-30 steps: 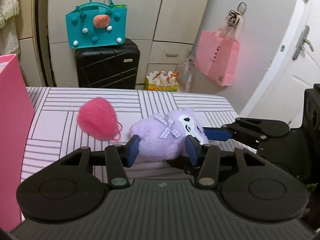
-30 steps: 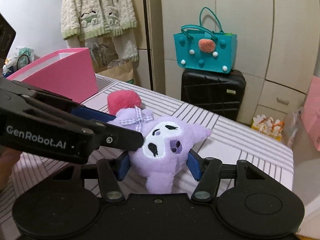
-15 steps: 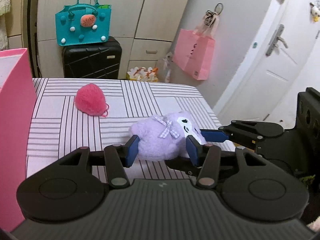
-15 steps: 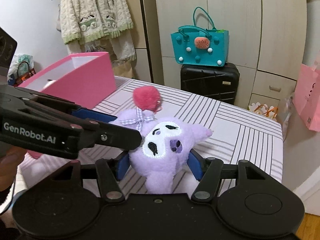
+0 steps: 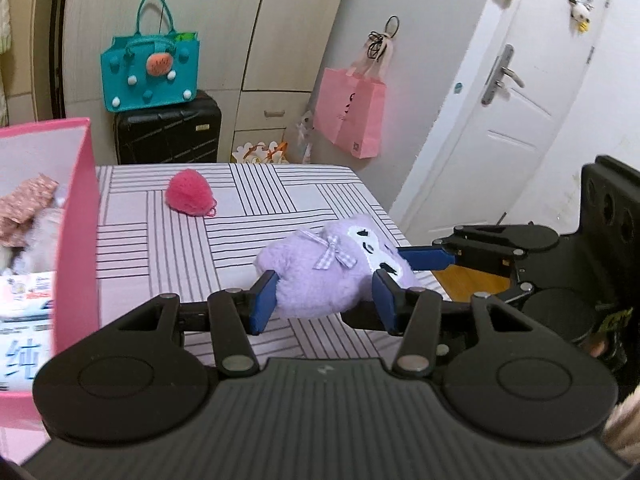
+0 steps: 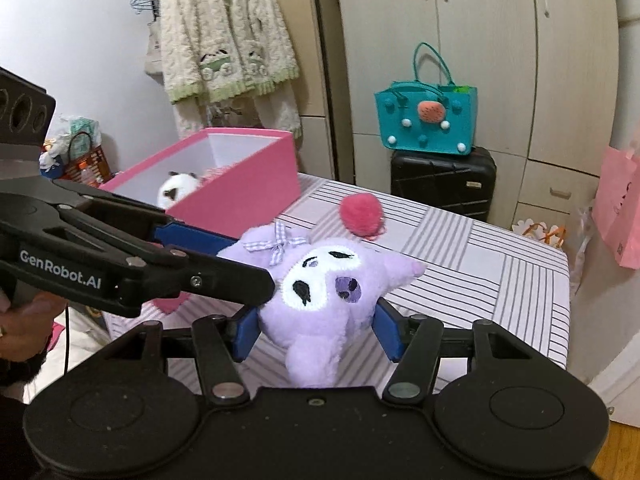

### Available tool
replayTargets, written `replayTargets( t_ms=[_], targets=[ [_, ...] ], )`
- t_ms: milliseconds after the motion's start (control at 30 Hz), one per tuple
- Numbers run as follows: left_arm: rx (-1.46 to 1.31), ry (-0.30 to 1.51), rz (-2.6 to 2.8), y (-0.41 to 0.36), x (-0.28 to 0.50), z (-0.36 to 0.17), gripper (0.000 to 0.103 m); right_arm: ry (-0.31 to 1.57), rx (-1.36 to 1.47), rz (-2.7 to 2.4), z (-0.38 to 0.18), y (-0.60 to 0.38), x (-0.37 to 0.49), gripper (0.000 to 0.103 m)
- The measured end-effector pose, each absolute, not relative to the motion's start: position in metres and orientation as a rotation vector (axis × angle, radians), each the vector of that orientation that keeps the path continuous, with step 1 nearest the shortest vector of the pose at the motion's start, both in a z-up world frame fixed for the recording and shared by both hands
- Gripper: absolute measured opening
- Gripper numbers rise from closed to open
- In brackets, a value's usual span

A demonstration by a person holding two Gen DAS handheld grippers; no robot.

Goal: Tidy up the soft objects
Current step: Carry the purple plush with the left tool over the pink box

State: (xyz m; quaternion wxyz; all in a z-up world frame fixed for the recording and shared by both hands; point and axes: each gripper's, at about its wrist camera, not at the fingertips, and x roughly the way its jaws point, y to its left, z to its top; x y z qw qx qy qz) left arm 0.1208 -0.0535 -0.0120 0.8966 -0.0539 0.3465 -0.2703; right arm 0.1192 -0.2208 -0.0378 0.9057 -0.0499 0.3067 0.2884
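A purple plush toy (image 5: 320,272) with a white face and gingham bow is held in the air between both grippers. My left gripper (image 5: 324,300) is shut on its body. My right gripper (image 6: 316,332) is shut on its head (image 6: 324,292) from the other side. A pink fluffy ball (image 5: 188,192) lies on the striped table (image 5: 160,248); it also shows in the right wrist view (image 6: 360,214). A pink open box (image 6: 240,184) stands to the left with a white plush (image 6: 176,190) inside.
The box wall (image 5: 76,240) is close on my left, with fabric items and a packet inside. A teal bag (image 5: 150,74) sits on a black suitcase (image 5: 168,134) behind the table. A pink paper bag (image 5: 350,114) hangs near the door.
Both grippers have lifted the purple plush up and back from the table. The pink ball stayed on the table and now looks farther away. The box interior has come into view.
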Motion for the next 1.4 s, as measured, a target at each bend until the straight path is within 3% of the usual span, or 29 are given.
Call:
replayTargets(
  t_ms=[400,733,1167,1400],
  targets=[
    [-0.09,0.704,-0.554,-0.004,0.081,0.032,0.049,0.568,-0.222,0.669,0.003,-0.173,0.077,0.064],
    [-0.091,0.636,-0.486,0.054,0.07,0.055,0.049,0.511,-0.277,0.766,0.027,-0.118,0.09,0.064],
    [-0.164,0.622,-0.361,0.129,0.111,0.039,0.049,0.473,-0.358,0.865,0.016,-0.037,0.143,0.064],
    [-0.209,0.67,-0.338,0.162,0.14,0.015,0.049,0.571,-0.373,0.902,0.002,-0.005,0.18,0.064]
  ],
)
